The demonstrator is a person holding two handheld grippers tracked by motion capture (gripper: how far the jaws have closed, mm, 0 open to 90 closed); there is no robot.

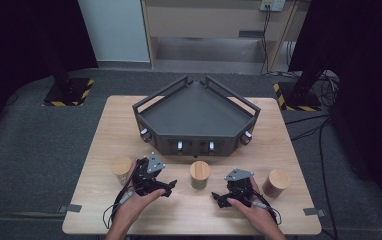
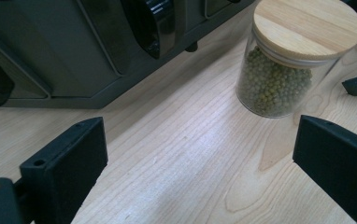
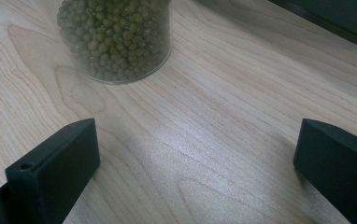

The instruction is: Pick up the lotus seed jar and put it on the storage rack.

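Observation:
Three glass jars with bamboo lids stand in a row on the wooden table (image 1: 189, 215). The middle jar (image 1: 199, 174) holds green beans; it appears in the left gripper view (image 2: 284, 70) and in the right gripper view (image 3: 116, 37). The left jar (image 1: 121, 170) is partly behind my left gripper (image 1: 165, 189); the right jar (image 1: 277, 182) has darker contents. My left gripper (image 2: 200, 163) is open, its jaws wide over bare wood, left of the middle jar. Right of that jar, my right gripper (image 1: 218, 200) (image 3: 195, 163) is open too, nothing between its jaws.
A dark grey angular tray unit (image 1: 197, 117) with raised rails and front knobs stands at the back middle of the table; its front panel (image 2: 74, 51) is close ahead in the left gripper view. Cables trail from both grippers toward the near table edge.

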